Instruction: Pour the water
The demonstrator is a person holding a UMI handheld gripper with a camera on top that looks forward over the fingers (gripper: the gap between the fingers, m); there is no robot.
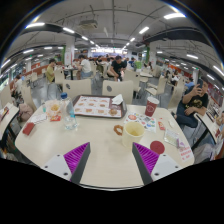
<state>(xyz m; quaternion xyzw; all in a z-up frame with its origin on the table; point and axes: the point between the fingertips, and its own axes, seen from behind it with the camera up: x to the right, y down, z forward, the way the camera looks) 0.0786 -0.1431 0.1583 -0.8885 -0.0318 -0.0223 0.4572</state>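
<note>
A clear plastic water bottle [70, 115] stands upright on the left part of the pale table [100, 150]. A yellowish cup [134, 132] stands just beyond my right finger, and a red cup [151, 108] is farther back on the right. My gripper [112, 160] hovers over the near part of the table, open, with bare tabletop between its purple pads [76, 156]. The bottle is well ahead and left of the fingers.
A tray of pastries [98, 106] lies at the table's far middle. A paper cup [54, 108] and red items sit at the left, a red lid [157, 147] and plates at the right. People sit at surrounding tables in a canteen.
</note>
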